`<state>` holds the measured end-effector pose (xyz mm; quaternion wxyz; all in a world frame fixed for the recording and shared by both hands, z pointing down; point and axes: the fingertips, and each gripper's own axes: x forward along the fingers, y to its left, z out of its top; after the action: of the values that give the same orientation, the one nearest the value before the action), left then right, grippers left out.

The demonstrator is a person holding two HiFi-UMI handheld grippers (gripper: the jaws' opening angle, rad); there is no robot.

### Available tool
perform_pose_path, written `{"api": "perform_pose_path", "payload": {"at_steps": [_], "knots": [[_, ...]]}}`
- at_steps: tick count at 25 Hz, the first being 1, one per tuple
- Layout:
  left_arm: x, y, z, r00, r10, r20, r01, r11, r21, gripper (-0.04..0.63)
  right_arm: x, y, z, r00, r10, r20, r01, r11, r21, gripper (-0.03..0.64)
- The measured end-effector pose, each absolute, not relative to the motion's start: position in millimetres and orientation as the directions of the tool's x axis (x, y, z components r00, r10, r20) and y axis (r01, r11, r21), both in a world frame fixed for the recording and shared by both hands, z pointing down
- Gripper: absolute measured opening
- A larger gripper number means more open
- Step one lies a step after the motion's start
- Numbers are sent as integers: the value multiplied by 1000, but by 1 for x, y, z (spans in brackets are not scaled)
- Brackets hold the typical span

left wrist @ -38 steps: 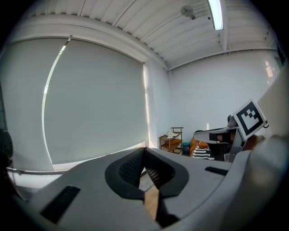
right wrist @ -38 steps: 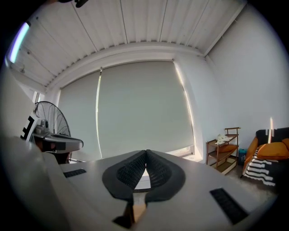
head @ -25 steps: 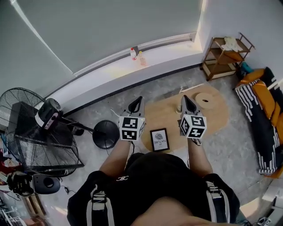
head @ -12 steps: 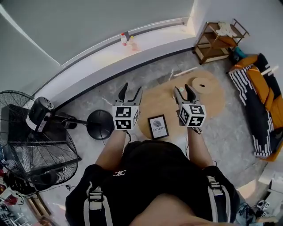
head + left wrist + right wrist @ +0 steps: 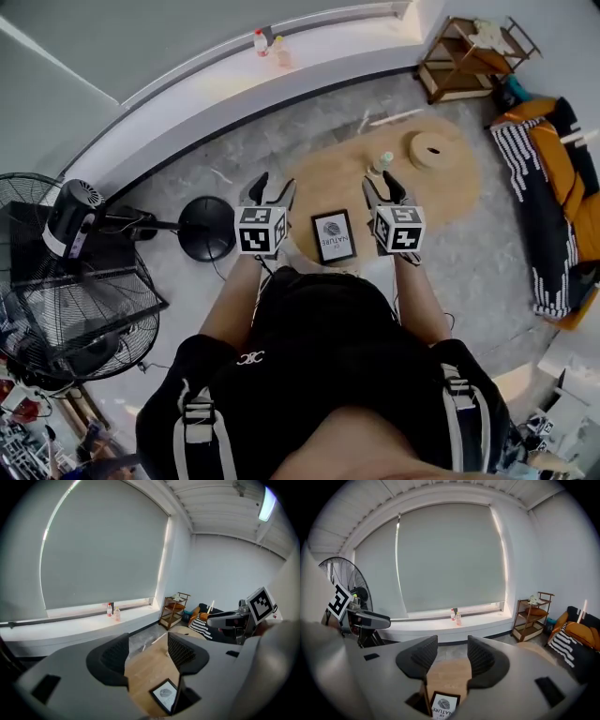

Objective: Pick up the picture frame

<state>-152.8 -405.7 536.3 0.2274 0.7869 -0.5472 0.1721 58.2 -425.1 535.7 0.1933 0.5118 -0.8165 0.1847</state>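
Wood-coloured and oval, a low surface (image 5: 328, 183) sits on a grey stone-patterned floor, seen from a camera on a person's head looking steeply down. The picture frame (image 5: 334, 236) lies flat at the near end of this surface, close to the person. It has a thin black border around a white print with a dark round motif and the word NATURE.

The person holds a tool in each hand, one on either side of the frame and apart from it. The left tool (image 5: 272, 185) has just been opening. Its jaws stand wide apart with nothing gripped, and only bare wood shows between them. In the left gripper view the frame (image 5: 165, 694) lies low in the picture, partly behind the right-hand jaw.

The right tool (image 5: 382, 184) has also just swung open. Its jaws are spread wide and hold nothing. In the right gripper view the frame (image 5: 443, 706) lies below and short of the jaws.

Farther along the surface stand what looks like a small pale bottle (image 5: 384, 161) and a round wooden disc (image 5: 433, 148). A large black floor fan (image 5: 56, 309) stands at the left. Two bottles (image 5: 261, 42) stand on the white window ledge, and a wooden shelf unit (image 5: 469, 56) fills the far right corner.
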Motion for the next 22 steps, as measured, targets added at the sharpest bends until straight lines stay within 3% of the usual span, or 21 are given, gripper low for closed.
{"api": "perform_pose_path", "payload": {"at_steps": [8,14,22], "knots": [[-133,-384,625,359,-653,667,-932,-292,216,259,72,-409,628,-419,-632,652,-895,410,-177,202],[-108,-366,696,482,-518,706,-874,-343,345,259,72,-394,709,-440,-497,748,-877,418,-238,202],[-94,-333,819,516,-341,786,-850,-315,422,259,65,-370,820,-497,-293,817,-818,474,-327,192]]}}
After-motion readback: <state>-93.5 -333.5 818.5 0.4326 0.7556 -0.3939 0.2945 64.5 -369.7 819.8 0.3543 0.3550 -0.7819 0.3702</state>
